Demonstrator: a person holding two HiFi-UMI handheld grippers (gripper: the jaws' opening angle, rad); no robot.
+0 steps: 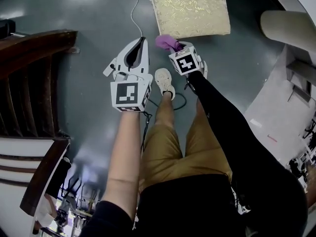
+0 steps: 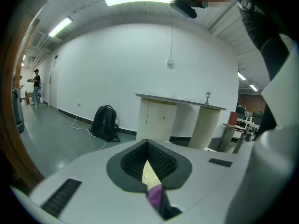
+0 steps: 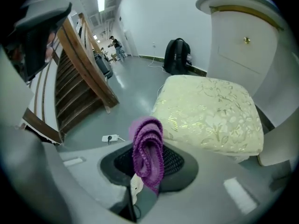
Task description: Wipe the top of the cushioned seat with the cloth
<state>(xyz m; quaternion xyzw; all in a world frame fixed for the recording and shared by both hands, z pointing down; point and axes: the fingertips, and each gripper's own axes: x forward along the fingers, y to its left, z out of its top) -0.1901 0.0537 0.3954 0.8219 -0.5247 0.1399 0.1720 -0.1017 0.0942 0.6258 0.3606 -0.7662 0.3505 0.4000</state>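
Holding the folded purple knitted cloth (image 3: 148,153) in my right tool (image 1: 173,47), jaws clamped on its lower part, I have it poised just short of the near edge of the square cream-and-gold brocade cushioned seat (image 1: 190,11). My left tool (image 1: 142,41) sits beside it, jaws together and empty. I judge the cloth light, limp and stretchy, so this bunched grip suits it. The padded seat should yield under pressure.

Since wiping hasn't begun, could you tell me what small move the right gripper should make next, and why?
Probably ease the right gripper forward and down onto the cream floral cushioned seat: it clamps the purple knitted cloth, which is short of the seat's near edge.
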